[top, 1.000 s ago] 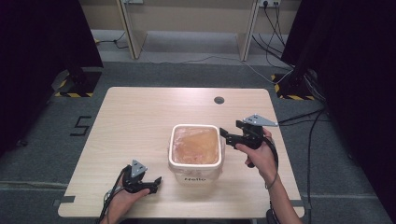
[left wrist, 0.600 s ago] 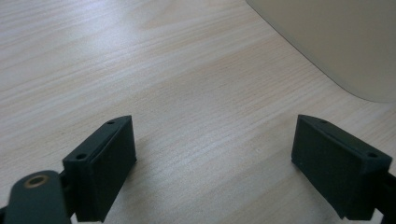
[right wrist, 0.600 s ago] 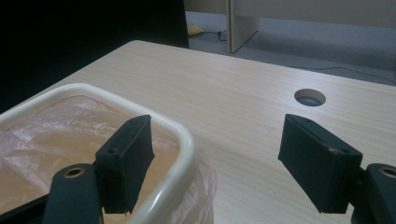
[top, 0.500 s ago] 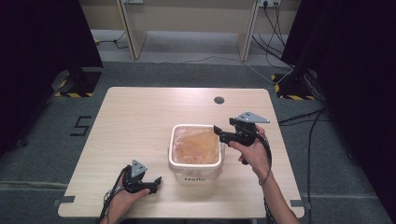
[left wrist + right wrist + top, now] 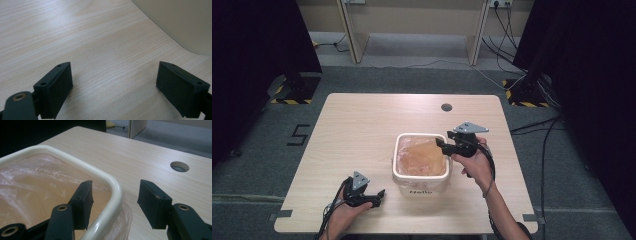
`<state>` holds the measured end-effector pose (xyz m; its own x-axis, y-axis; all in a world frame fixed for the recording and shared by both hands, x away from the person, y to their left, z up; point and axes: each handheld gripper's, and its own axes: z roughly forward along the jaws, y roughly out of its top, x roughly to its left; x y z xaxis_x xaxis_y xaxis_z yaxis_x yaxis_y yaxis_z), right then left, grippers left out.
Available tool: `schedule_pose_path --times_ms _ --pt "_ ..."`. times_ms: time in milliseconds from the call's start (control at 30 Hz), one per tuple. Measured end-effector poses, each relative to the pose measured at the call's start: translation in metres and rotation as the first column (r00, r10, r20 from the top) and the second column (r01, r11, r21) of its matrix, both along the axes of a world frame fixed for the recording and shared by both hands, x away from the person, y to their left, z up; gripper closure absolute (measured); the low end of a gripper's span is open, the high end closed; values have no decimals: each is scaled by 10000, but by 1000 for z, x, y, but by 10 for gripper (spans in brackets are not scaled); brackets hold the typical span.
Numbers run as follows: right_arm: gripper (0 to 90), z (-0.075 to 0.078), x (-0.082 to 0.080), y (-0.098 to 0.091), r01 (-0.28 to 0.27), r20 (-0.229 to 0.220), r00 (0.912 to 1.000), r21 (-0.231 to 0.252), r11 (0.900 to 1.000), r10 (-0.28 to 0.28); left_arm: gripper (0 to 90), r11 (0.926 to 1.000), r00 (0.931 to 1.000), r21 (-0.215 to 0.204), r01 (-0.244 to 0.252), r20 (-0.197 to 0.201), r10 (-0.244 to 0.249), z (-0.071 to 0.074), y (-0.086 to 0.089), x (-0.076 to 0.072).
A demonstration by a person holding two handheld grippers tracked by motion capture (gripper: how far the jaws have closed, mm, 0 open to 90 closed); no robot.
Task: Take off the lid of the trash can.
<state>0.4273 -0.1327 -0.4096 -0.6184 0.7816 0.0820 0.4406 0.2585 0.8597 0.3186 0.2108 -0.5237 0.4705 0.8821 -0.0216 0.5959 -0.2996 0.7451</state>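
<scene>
Astride the cream bin's (image 5: 421, 172) bag-lined rim, right tongs (image 5: 113, 203) half-closing, not pinching; left tongs (image 5: 115, 87) wide.

The cream bin (image 5: 421, 186) carries one word in dark letters on its front wall, facing the person; it appears to read "Hello". The grey floor left of the surface bears a black numeral "5" (image 5: 297, 135).
</scene>
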Motion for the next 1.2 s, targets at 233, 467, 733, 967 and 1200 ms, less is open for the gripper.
schedule_pose_path --times_ms 233,467,733,967,1200 --pt "531 -2 -2 5 -31 -181 9998 -180 9998 28 127 10000 10000 0 5 1 -5 0 0 0" --pt "616 -4 -5 10 -182 294 9994 -723 9972 204 127 10000 10000 -2 0 0 0 0 0 0" --pt "659 4 -11 11 -141 1011 9945 -1224 9924 266 127 10000 10000 -2 2 1 -2 0 0 0" --pt "680 8 -12 11 -71 1395 9900 -1056 9944 219 127 10000 10000 -1 3 1 -3 0 0 0" --pt "681 13 -12 11 -42 1480 9888 -864 9963 170 127 10000 10000 -5 0 0 0 0 0 0"
